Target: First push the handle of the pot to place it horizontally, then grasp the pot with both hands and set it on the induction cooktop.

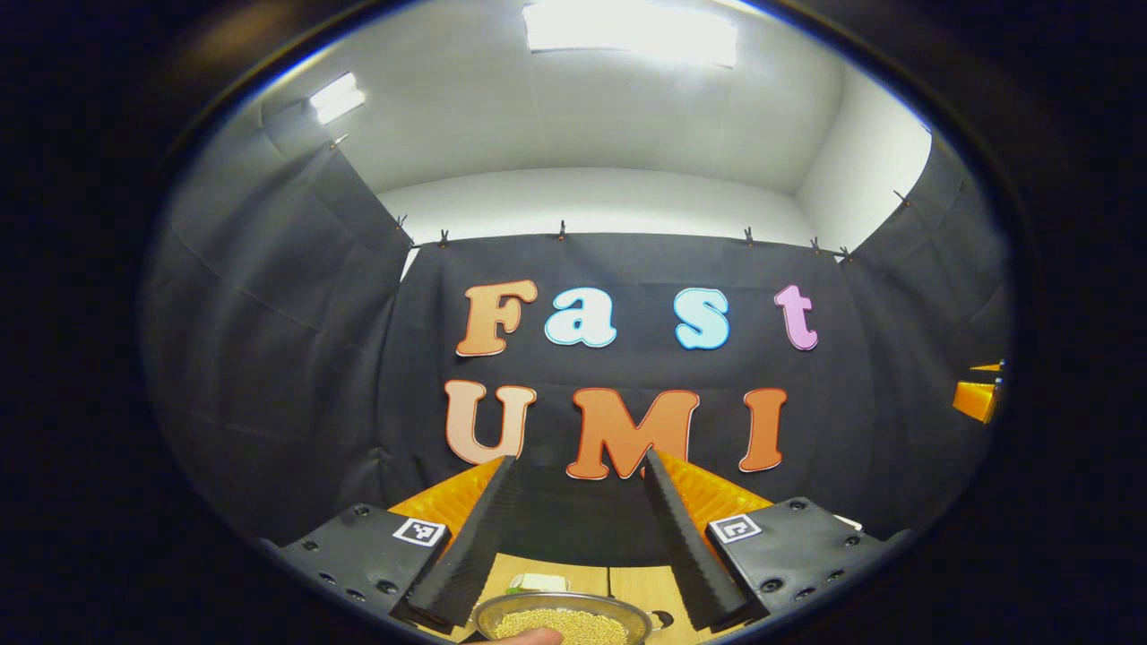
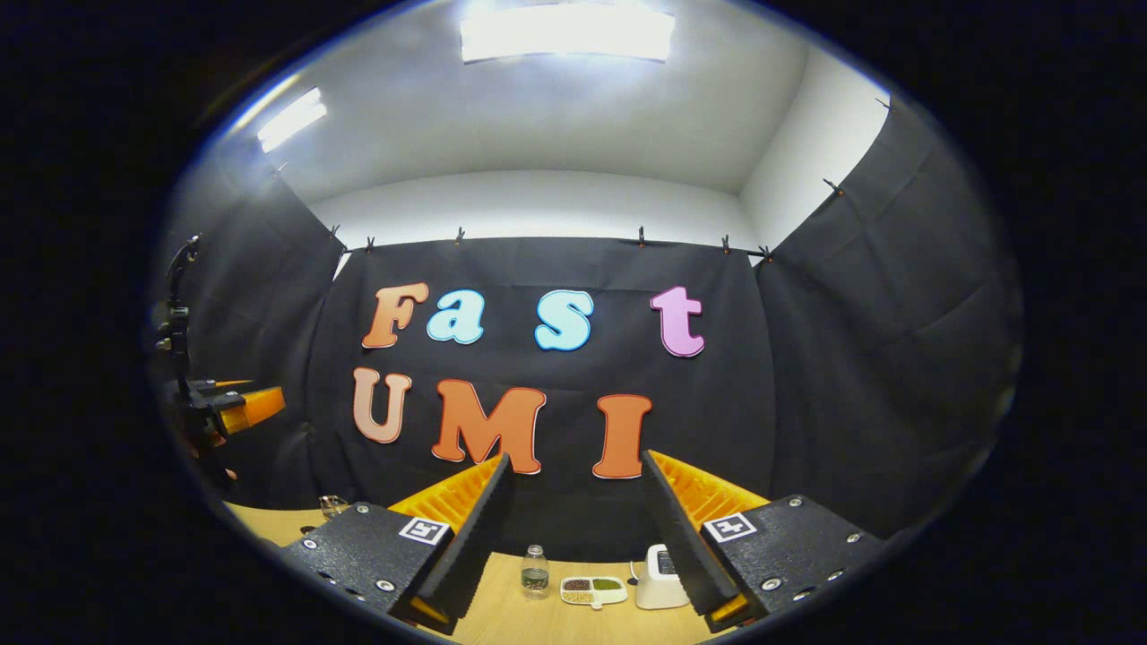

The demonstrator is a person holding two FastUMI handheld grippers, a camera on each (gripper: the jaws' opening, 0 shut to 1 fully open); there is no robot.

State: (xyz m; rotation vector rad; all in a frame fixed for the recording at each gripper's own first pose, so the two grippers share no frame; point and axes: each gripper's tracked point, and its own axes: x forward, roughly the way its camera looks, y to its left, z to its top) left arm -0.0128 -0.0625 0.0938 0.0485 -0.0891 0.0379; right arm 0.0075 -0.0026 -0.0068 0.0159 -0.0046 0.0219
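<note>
Wooden tabletop (image 2: 538, 618) is stretching along six o'clock in the right gripper view, carrying a small bottle (image 2: 535, 571), a divided dish (image 2: 593, 589) and a white device (image 2: 659, 580). Both the left gripper (image 1: 581, 502) and the right gripper (image 2: 573, 497) are hanging spread wide, gripping nothing. At six o'clock in the left gripper view, the metal pot (image 1: 562, 618) of yellow grains is sitting between the fingers.

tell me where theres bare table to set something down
In the right gripper view, bare table runs left of the bottle, toward the near left edge. The far strip is crowded: bottle, divided tray and a white device sit close in a row. In the left gripper view, a bowl takes up the near table.
</note>
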